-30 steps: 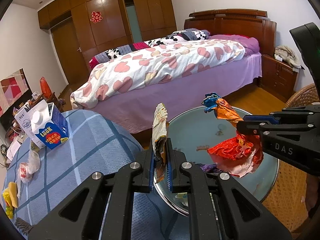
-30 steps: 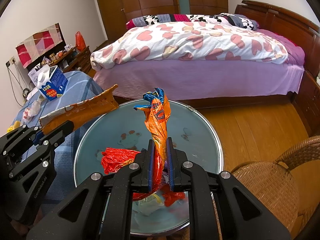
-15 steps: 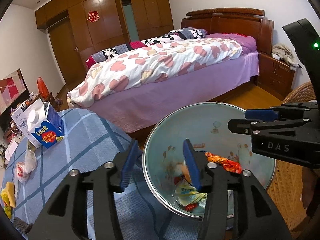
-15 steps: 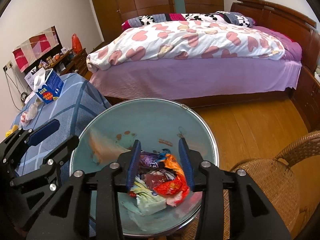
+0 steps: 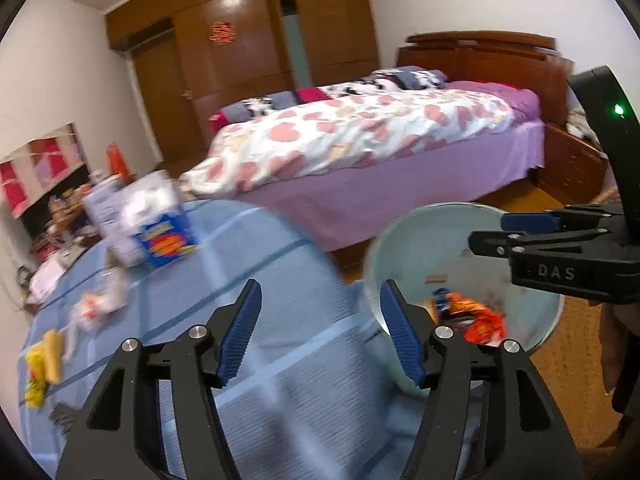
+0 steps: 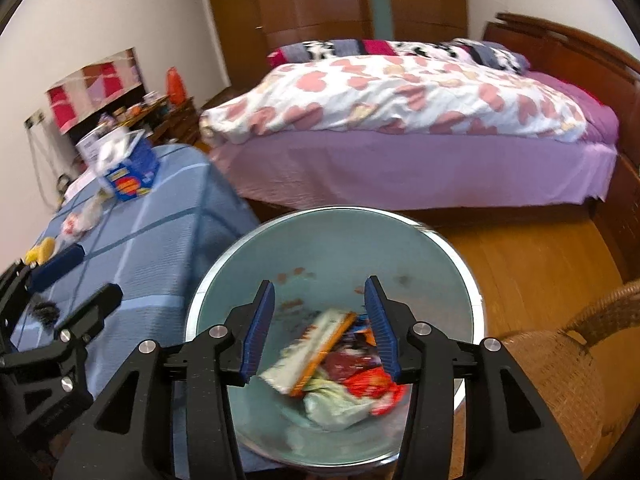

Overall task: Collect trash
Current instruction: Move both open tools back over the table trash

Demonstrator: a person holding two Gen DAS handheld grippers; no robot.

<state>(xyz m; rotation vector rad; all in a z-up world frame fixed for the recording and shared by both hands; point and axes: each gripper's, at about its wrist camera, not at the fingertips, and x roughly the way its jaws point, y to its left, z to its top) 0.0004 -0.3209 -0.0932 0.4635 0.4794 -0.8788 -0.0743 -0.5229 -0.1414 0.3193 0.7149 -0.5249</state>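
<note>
The left claw [image 5: 320, 332] stands wide with nothing between its blue pads, its jaws having just been opening; it hangs over the near edge of the blue checked surface [image 5: 192, 304], with the rim of the trash bin [image 5: 404, 240] just at its 3 o'clock. The right claw [image 6: 320, 328] is also parted, its jaws having just been opening, and it holds nothing; it points down into the pale green bin, where the crumpled wrappers [image 6: 340, 376] lie loose at the bottom, below the pads and not pressed by them. In the left wrist view an orange wrapper [image 5: 472, 318] shows inside the bin at 3 o'clock of the left claw. Further out on the surface, at about 10 o'clock, a blue and white milk carton [image 5: 160, 228] stands upright, with a small clear bag [image 5: 96, 304] and yellow scraps [image 5: 44, 360] nearer the surface's left edge. Beyond lies a bed [image 6: 400, 104] with a heart-patterned quilt, and a wicker chair [image 6: 560, 380] stands at 3 o'clock of the bin.
</note>
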